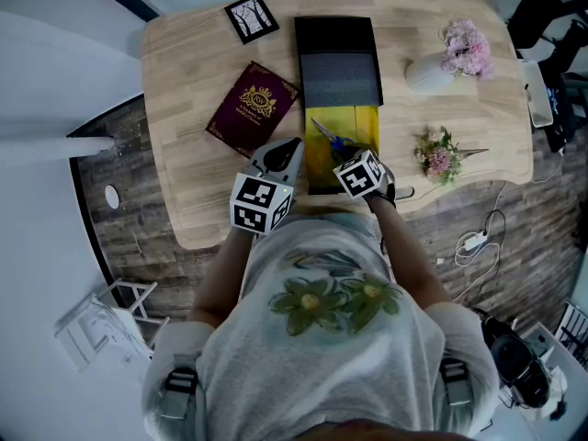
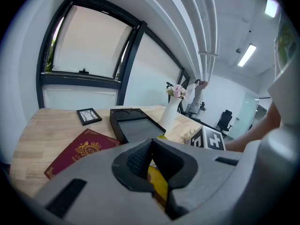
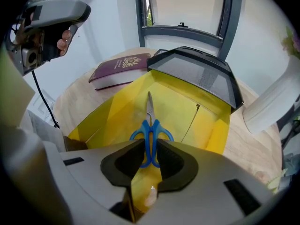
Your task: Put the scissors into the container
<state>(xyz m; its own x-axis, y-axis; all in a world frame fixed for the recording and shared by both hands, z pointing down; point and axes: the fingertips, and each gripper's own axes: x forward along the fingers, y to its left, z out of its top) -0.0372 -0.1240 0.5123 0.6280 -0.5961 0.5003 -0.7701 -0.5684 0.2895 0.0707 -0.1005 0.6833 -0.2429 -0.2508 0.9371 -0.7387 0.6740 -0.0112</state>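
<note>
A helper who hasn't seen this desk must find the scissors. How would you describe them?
On the wooden table, find the open yellow container near the person's edge, next to the black tray. The scissors hang over it, gripped by their handles in the right hand-held gripper; blue handles and silver blades set them apart.

The right tongs (image 3: 150, 157) are clamped on the blue handles of the scissors (image 3: 150, 125). The blades point away from the tongs, over the floor of the open yellow container (image 3: 197, 116). A black tray (image 3: 199, 74) sits at the container's far end. A maroon book (image 3: 123, 65) lies to the left on the wooden counter (image 3: 77, 100). A white shape (image 3: 274, 102) at the right edge is perhaps a vase.
</note>
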